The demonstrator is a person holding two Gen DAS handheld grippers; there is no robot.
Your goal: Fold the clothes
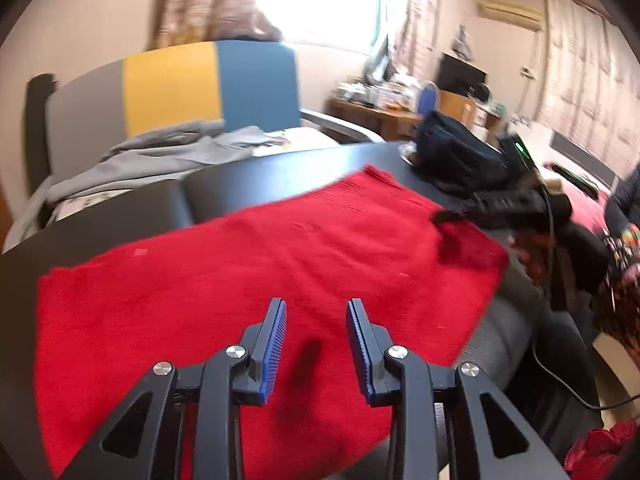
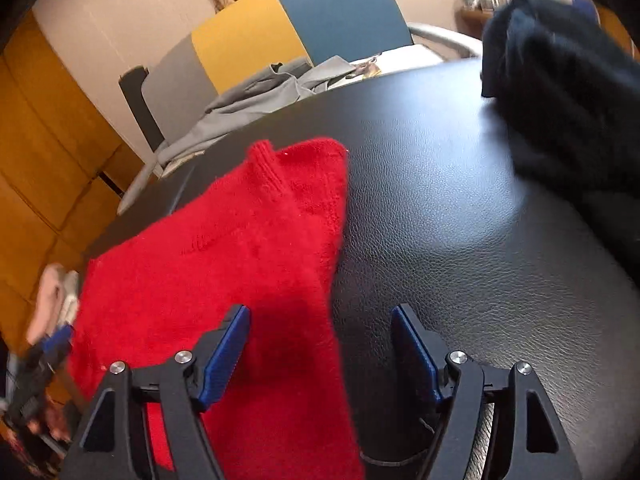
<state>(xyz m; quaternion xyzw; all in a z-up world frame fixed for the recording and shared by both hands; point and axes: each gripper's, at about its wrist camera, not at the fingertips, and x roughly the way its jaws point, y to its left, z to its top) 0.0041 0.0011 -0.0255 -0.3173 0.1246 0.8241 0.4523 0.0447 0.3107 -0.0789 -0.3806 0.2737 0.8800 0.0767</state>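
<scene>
A red knitted sweater (image 1: 248, 280) lies flat on a black leather-like table (image 1: 280, 176). My left gripper (image 1: 316, 306) hovers open and empty over its near part. The right gripper (image 1: 444, 216) shows in the left wrist view over the sweater's right edge. In the right wrist view the sweater (image 2: 240, 248) covers the left half, its folded edge running down the middle. My right gripper (image 2: 320, 314) is open and empty, straddling that edge above the table (image 2: 460, 208). The left gripper (image 2: 52, 344) shows at the far left.
A dark navy bag or garment (image 1: 452, 152) sits on the table's far right; it also shows in the right wrist view (image 2: 560, 92). A grey garment (image 1: 160, 156) lies on a bed behind the table. A cluttered desk (image 1: 380, 104) stands at the back.
</scene>
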